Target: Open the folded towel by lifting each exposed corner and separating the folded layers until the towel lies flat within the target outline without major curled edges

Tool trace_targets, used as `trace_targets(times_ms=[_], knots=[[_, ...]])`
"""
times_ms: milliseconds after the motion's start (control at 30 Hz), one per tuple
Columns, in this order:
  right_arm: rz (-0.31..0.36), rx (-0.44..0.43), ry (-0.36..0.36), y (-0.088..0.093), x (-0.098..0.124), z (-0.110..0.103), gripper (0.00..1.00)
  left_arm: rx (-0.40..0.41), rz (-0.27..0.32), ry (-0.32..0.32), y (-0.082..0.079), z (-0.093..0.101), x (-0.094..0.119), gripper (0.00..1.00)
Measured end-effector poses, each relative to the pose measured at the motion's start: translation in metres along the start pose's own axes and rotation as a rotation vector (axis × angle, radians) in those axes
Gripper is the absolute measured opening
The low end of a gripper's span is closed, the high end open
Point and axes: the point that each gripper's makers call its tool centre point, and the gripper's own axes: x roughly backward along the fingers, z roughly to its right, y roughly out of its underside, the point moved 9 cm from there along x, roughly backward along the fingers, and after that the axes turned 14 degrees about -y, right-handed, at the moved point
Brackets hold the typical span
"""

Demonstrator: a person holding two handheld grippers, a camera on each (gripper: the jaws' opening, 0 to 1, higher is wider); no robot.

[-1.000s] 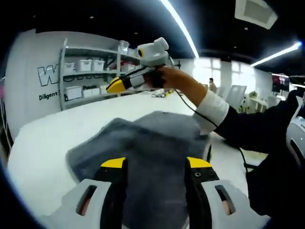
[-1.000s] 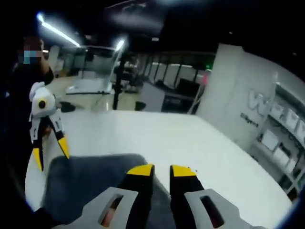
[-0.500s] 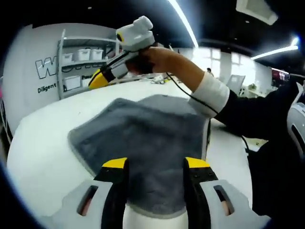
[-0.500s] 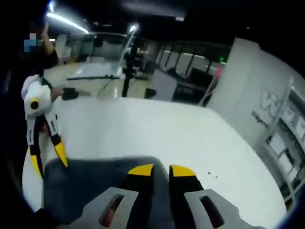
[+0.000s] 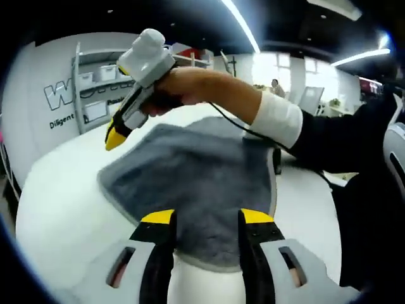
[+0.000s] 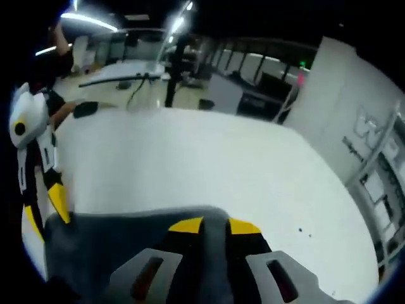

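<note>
A grey towel (image 5: 196, 171) lies spread on the white table (image 5: 57, 202). Its near edge sits between the tips of my left gripper (image 5: 207, 217), which is open and holds nothing. A hand holds my right gripper (image 5: 116, 138) tilted downward, its yellow tip just above the towel's far left corner, jaws close together. In the right gripper view, my right gripper (image 6: 215, 226) hovers over the towel (image 6: 114, 247) near its edge with nothing pinched. The left gripper (image 6: 44, 212) stands open at the towel's left side.
Shelving with white bins (image 5: 95, 79) stands against a lettered wall behind the table. A person's dark sleeve (image 5: 342, 152) reaches in from the right. Bare white table (image 6: 190, 158) stretches beyond the towel, with desks (image 6: 120, 69) further back.
The towel's humped near part has settled flat. My right gripper has come down from above the towel's far side to its far left corner, tipping downward. My left gripper stayed open at the near edge.
</note>
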Motion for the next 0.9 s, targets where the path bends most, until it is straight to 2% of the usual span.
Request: trace_targets(times_ms=[267, 600, 633, 667, 733, 833, 900], knots=[[-0.021, -0.030, -0.022, 0.010, -0.015, -0.005, 0.09, -0.025, -0.039, 0.047, 0.010, 0.011, -0.006, 0.39], [-0.052, -0.114, -0.054, 0.025, -0.043, -0.001, 0.14, -0.047, -0.069, 0.023, 0.015, 0.010, -0.011, 0.37], [-0.051, -0.121, -0.051, 0.026, -0.044, 0.000, 0.14, -0.046, -0.071, 0.033, 0.016, 0.010, -0.012, 0.37], [-0.022, -0.140, -0.054, 0.024, -0.044, 0.002, 0.13, -0.043, -0.072, 0.037, 0.016, 0.011, -0.012, 0.36], [-0.023, -0.175, -0.055, 0.025, -0.043, 0.004, 0.12, -0.038, -0.074, 0.040, 0.016, 0.010, -0.013, 0.35], [-0.008, -0.218, -0.087, 0.024, -0.046, 0.003, 0.05, -0.019, -0.079, 0.034, 0.016, 0.010, -0.013, 0.34], [-0.005, -0.229, -0.083, 0.024, -0.046, 0.004, 0.04, -0.019, -0.078, 0.031, 0.016, 0.010, -0.013, 0.32]])
